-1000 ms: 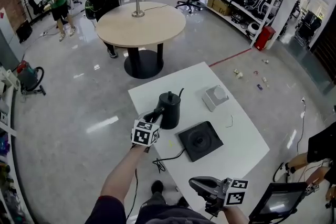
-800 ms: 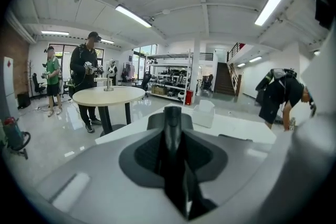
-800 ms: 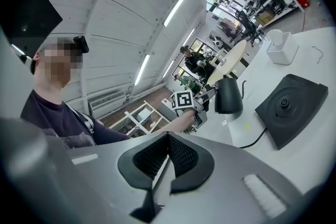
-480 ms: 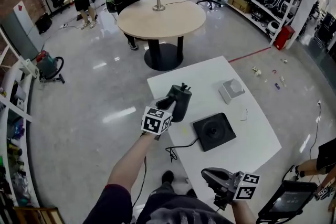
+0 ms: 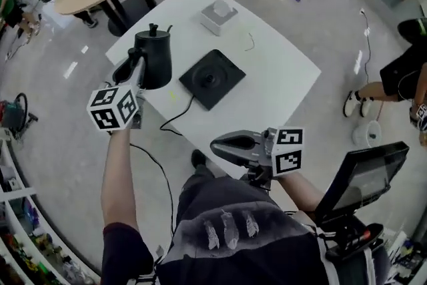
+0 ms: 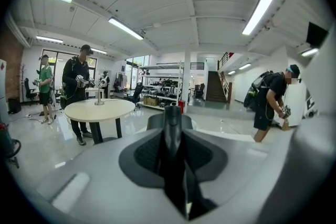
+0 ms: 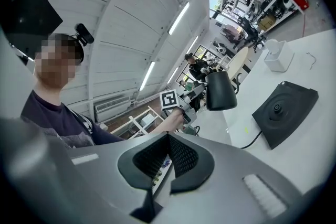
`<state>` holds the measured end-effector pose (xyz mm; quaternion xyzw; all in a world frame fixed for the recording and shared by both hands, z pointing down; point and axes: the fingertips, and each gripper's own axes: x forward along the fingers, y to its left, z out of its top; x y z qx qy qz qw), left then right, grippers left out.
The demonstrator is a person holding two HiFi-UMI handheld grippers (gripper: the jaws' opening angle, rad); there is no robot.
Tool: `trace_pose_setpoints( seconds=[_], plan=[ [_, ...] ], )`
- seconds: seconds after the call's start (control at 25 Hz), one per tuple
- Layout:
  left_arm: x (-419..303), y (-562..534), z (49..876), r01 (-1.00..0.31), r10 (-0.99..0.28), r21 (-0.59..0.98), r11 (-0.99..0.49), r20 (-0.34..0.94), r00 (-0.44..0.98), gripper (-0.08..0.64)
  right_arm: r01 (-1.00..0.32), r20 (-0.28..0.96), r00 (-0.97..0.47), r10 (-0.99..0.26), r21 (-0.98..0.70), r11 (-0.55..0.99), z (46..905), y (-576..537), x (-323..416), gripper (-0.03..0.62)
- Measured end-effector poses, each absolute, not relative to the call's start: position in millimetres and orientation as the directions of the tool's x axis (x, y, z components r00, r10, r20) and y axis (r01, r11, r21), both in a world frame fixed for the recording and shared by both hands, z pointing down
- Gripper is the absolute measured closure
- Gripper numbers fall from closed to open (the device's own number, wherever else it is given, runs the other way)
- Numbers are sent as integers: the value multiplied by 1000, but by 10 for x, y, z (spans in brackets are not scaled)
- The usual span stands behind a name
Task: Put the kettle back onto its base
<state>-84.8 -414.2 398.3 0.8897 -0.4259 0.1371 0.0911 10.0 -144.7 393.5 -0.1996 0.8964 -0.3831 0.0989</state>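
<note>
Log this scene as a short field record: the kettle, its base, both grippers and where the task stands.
item: black gooseneck kettle, upright, held clear of the white table
target: flat black square base with cord, lying bare on the table
left gripper: shut on the kettle's handle
right gripper: shut, empty, at the table's near edge
status: kettle not yet on base

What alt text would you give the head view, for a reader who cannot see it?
The left gripper holds a black kettle by its handle, beside the square black base on a white table. The right gripper is shut and empty.
</note>
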Motion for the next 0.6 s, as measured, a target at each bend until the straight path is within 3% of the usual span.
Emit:
trace_pose_setpoints(
  seconds=[0.6],
  plan=[
    [357,-3664,3998,-681,-634,93,-726,295,715,471,-324,-44,-839,-542,-760,563,3964,-928,907,594]
  ],
)
